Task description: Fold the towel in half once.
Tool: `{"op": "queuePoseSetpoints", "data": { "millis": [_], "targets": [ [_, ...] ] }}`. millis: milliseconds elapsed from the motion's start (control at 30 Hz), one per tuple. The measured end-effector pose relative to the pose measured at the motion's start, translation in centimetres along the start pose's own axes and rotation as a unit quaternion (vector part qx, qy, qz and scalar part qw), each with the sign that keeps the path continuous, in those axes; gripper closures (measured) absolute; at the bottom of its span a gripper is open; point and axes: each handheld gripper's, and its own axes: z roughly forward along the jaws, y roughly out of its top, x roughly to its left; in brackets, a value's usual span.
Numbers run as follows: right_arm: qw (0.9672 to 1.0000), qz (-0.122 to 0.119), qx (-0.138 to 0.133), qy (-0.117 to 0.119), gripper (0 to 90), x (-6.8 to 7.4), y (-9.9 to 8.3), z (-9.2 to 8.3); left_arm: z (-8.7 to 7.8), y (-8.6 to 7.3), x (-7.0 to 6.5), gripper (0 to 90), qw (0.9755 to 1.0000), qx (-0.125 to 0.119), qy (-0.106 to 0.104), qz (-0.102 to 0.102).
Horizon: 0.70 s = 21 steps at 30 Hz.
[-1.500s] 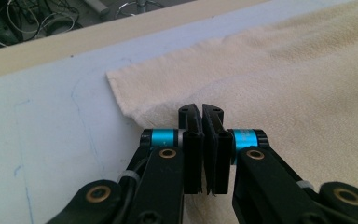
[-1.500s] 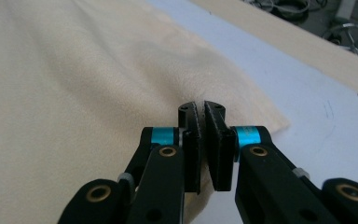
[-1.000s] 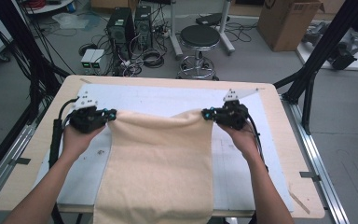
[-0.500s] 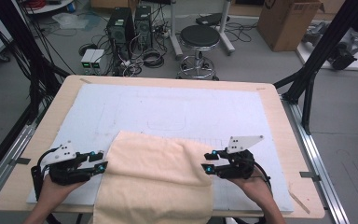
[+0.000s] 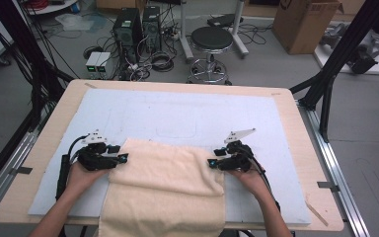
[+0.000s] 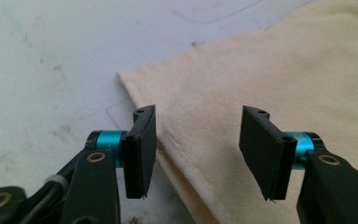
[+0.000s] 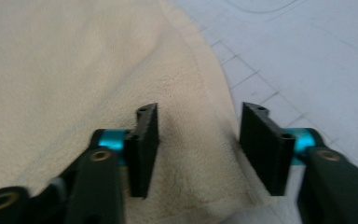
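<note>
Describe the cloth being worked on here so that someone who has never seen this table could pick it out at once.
On the wooden table lies a pale blue mat. At the mat's near edge, between the left claw and the right claw, lies the cream towel, folded over on itself and hanging off the table's near side. It is the one soft, fuzzy, cream-coloured thing there.

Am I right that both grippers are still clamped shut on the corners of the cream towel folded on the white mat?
Not quite. Both gripper views show open jaws: the left gripper and right gripper have just opened, and the cream towel lies loose beneath them, pinched by neither. The rest holds: in the high view it lies folded on the white mat.
</note>
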Motion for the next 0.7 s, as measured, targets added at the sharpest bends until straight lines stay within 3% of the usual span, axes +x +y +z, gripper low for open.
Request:
{"op": "queuePoseSetpoints", "data": {
  "millis": [100,200,367,700],
  "targets": [
    [0.9997,-0.023,-0.003,-0.002,68.6,0.3,0.2,0.0,0.0,0.0,0.0,62.0,1.0,-0.005,0.001,0.0],
    [0.9996,-0.027,-0.011,-0.002,76.5,0.2,0.5,-0.2,0.1,0.0,0.1,70.7,1.0,-0.003,-0.004,0.001],
    [0.9997,-0.017,-0.02,0.004,80.4,0.0,0.5,-0.5,0.0,0.1,-0.2,80.7,0.9999,-0.011,-0.001,0.006],
    [0.9977,-0.035,-0.058,-0.002,81.5,0.8,1.7,-2.2,-1.4,0.4,-0.6,84.3,0.9988,-0.048,-0.002,0.01]
  ]
}}
